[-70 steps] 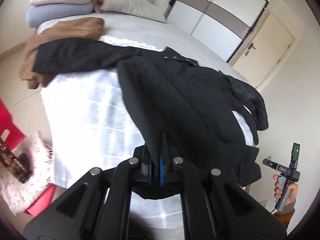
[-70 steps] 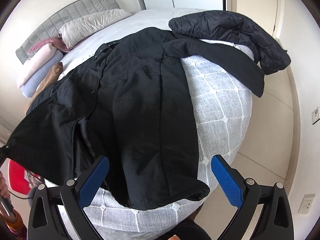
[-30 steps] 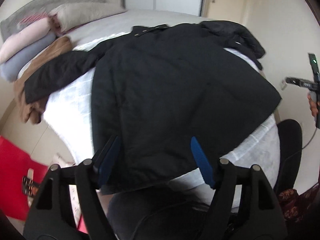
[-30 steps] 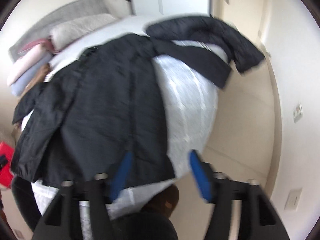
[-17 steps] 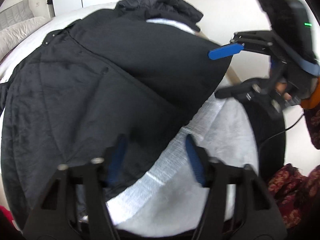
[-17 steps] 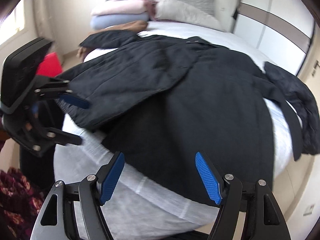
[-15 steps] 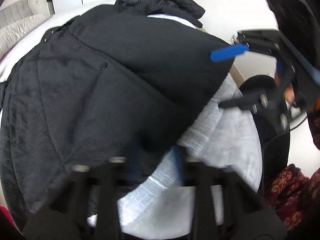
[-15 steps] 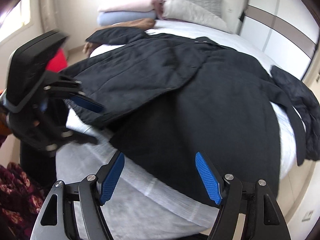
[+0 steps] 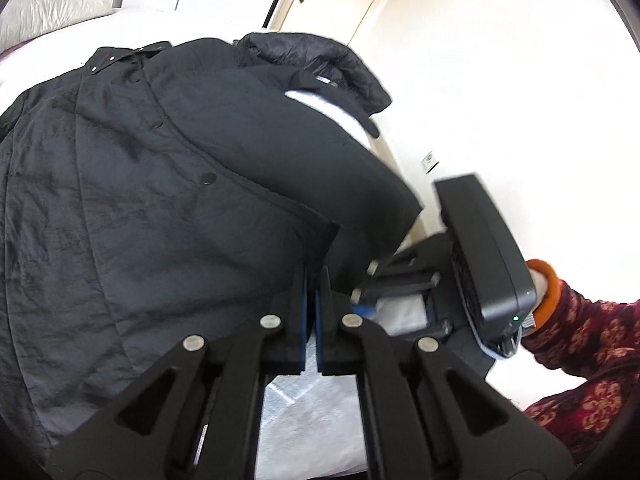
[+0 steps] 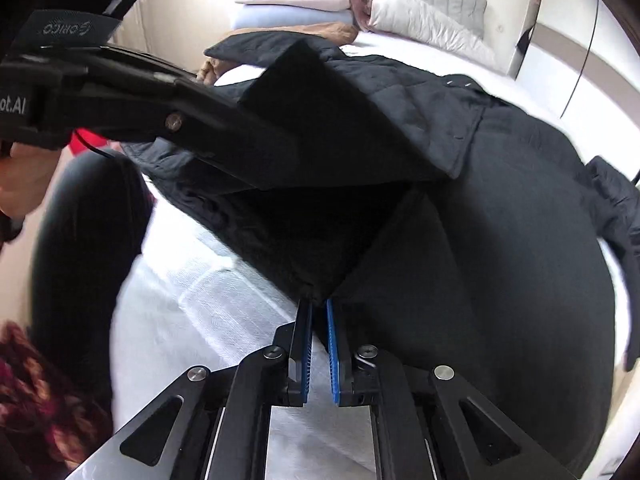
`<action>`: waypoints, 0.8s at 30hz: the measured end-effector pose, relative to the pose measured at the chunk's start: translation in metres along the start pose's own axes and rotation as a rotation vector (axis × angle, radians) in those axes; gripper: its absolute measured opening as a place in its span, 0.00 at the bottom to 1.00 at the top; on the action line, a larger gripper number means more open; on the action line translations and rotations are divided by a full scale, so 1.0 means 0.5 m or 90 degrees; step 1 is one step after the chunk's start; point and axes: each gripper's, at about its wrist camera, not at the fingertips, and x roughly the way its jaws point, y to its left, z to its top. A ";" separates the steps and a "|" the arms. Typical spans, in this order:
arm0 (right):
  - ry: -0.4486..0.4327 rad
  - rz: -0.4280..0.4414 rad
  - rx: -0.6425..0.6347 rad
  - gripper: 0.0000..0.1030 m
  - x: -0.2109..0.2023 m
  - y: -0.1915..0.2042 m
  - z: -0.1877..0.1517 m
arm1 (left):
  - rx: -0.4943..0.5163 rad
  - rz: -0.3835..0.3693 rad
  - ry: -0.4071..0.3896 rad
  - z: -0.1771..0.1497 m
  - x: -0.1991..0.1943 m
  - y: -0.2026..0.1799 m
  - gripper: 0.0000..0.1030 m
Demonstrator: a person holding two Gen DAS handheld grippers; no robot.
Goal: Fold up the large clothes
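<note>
Both hand-held grippers tilt down at the bed's (image 10: 192,292) near edge. The left hand-held gripper (image 9: 311,280) and right hand-held gripper (image 10: 318,308) each pinch the black coat's (image 9: 160,184) hem; the coat lies spread across the bed.

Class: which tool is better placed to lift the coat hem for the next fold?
Probably the right tool: shut on the black coat hem's peaked corner. The left tool grips mid-edge.

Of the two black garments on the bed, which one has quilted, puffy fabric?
The smaller black puffer jacket at the bed's far edge near the door; the large black coat spread out in front has smoother fabric with snap buttons.
</note>
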 end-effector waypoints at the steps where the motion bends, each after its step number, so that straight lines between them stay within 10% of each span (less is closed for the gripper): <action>1: 0.002 0.016 0.002 0.06 -0.001 0.004 -0.002 | 0.006 -0.008 0.002 0.000 0.003 -0.003 0.03; 8: 0.044 0.133 0.105 0.17 -0.028 -0.068 -0.034 | 0.021 -0.066 0.137 -0.044 0.067 -0.002 0.23; 15: -0.018 0.031 0.147 0.43 -0.113 -0.136 -0.028 | 0.033 -0.047 0.023 0.005 -0.006 0.017 0.53; 20: -0.059 0.011 0.219 0.52 -0.058 -0.184 0.006 | -0.012 0.010 0.115 -0.010 0.085 0.079 0.53; 24: 0.071 -0.015 0.258 0.53 0.041 -0.202 -0.028 | 0.016 0.030 0.167 -0.062 0.087 0.064 0.56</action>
